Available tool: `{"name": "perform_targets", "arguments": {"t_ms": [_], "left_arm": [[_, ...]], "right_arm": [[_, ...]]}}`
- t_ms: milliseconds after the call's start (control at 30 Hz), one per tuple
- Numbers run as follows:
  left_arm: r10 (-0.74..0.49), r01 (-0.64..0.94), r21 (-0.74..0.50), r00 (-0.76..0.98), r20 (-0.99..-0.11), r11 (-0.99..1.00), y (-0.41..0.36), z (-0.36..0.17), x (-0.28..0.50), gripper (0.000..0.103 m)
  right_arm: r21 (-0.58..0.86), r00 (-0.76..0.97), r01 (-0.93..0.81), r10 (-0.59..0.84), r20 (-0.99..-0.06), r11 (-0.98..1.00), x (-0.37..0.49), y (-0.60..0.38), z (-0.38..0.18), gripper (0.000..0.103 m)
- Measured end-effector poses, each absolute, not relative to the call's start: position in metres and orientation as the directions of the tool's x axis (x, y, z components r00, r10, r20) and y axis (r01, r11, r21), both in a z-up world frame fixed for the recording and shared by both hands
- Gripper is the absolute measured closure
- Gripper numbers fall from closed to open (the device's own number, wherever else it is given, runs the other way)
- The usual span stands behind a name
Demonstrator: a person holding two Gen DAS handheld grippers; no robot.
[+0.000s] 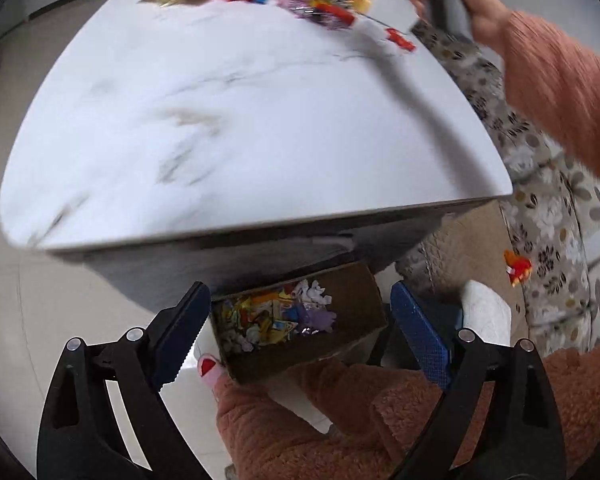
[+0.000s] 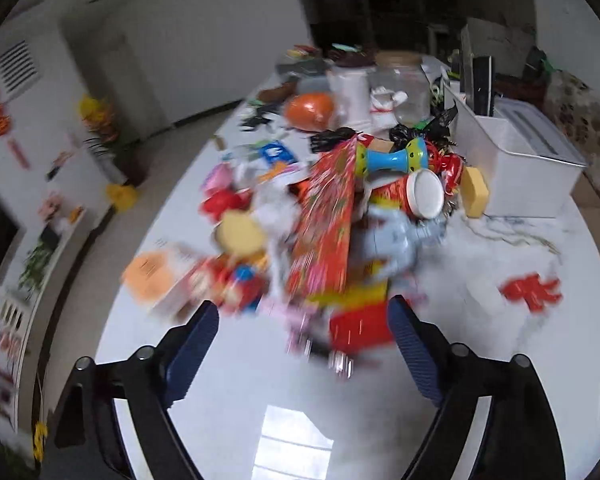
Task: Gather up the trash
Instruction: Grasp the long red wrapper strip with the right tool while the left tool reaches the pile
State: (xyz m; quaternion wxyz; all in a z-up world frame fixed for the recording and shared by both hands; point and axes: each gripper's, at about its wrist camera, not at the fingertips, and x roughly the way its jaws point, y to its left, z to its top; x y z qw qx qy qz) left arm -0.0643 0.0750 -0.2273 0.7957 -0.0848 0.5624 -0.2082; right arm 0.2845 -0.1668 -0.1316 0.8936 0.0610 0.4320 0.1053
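- Table (image 1: 228, 120), white marble top, is filling most of the left wrist view; its near edge is overhanging a cardboard box (image 1: 340, 344) on the floor.
- Trash pile (image 2: 324, 224) is sitting heaped in the middle of the tabletop, blurred in the right wrist view; it is reaching from near the right gripper's fingertips up toward a clear jar (image 2: 400, 88).
- Red patterned packet (image 2: 324, 224) is lying tilted on the heap, long axis running from near the gripper toward the far end of the table.
- Cardboard box is standing open, wrappers (image 1: 276, 320) inside, long axis slanting up to the right in the left wrist view.
- Left gripper (image 1: 300, 332) is hanging above the box, jaws spread wide, nothing between them.
- Right gripper (image 2: 302, 344) is hovering over the table's near part, jaws apart, gripping nothing.
- Red scrap (image 2: 530, 290) is lying alone, apart from the heap.
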Motion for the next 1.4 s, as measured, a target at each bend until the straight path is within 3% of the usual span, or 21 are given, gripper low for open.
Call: {"name": "perform_targets", "arguments": {"t_ms": [100,133,167,233,600,967,1200,1400], "left_arm": [[-0.412,0.196,-0.369,0.273,-0.869,0.909,0.087,-0.231,-0.072,0.014],[-0.408,0.189,-0.368,0.269,-0.872,0.910,0.090,-0.231,-0.072,0.014],[-0.402,0.179,-0.365,0.263,-0.877,0.914,0.092,-0.233,-0.074,0.014],[-0.401,0.163,-0.370,0.260,-0.878,0.915,0.096,-0.233,-0.074,0.014],[-0.453,0.265,-0.383,0.303,-0.838,0.885,0.066,-0.217,0.004,0.014],[-0.349,0.438,-0.168,0.373,-0.860,0.883,-0.079,-0.202,0.188,0.014],[-0.218,0.304,-0.104,0.371,-0.903,0.947,-0.144,-0.216,0.295,0.014],[-0.167,0.213,-0.101,0.319,-0.933,0.972,-0.152,-0.239,0.331,0.015]], "right_arm": [[0.225,0.548,-0.030,0.204,-0.811,0.974,0.328,-0.170,-0.157,0.055],[0.266,0.528,-0.002,0.227,-0.819,0.964,0.339,-0.173,-0.165,0.080],[0.296,0.519,0.012,0.247,-0.818,0.955,0.344,-0.176,-0.171,0.092],[0.374,0.535,0.009,0.311,-0.785,0.928,0.338,-0.182,-0.168,0.100],[0.542,0.574,-0.143,0.515,-0.637,0.828,0.198,-0.270,-0.103,0.101],[0.604,0.584,-0.034,0.506,-0.635,0.796,0.027,-0.355,-0.136,0.101],[0.585,0.582,0.002,0.475,-0.660,0.811,-0.014,-0.375,-0.152,0.101],[0.599,0.588,0.030,0.470,-0.658,0.800,-0.029,-0.398,-0.155,0.100]]}}
